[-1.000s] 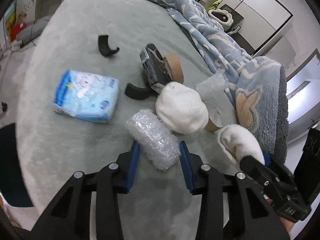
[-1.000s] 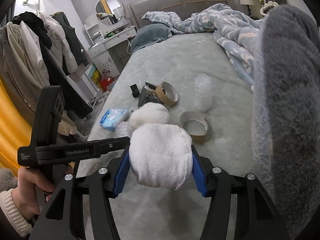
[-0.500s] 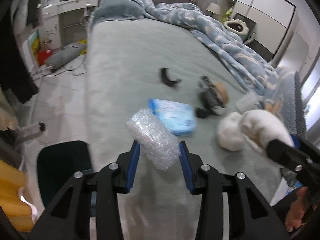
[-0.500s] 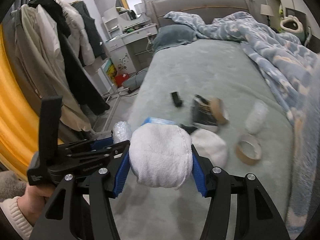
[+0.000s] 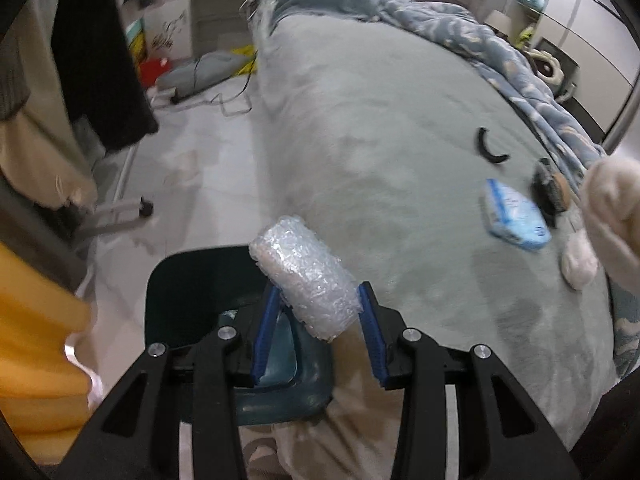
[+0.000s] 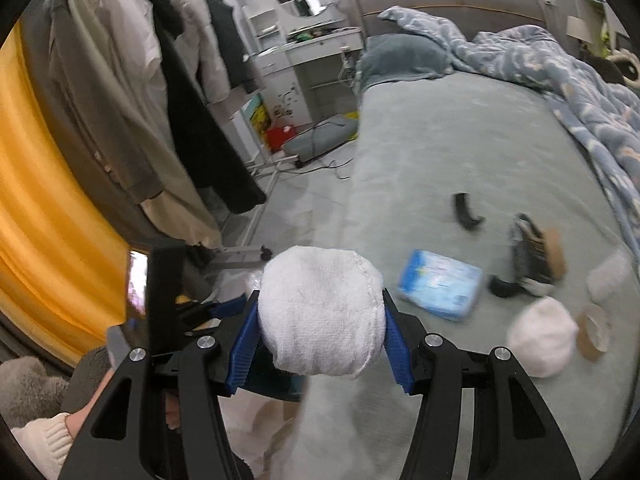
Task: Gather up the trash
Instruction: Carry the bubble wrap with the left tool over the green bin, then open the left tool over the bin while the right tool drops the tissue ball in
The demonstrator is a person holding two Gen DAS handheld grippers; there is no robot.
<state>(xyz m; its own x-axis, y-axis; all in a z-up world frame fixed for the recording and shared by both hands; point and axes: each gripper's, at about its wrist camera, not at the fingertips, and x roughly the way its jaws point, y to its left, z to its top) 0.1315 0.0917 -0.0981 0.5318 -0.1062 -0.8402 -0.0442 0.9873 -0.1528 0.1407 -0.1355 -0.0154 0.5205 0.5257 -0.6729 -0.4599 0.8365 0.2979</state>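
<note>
Left gripper: jaws squeezed on a bubble wrap roll, held over a dark teal bin beside the bed. Right gripper: jaws pinched tight on a white cloth ball — up off the bed. Farther out, lying on the bed — another white ball, a blue tissue pack, a tape ring.

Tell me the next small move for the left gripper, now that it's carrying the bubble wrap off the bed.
Probably lower the left gripper a little over the dark teal bin and open it: the bubble wrap roll is clamped between the blue pads, and the bin's rim sits right beneath them, beside the bed.
</note>
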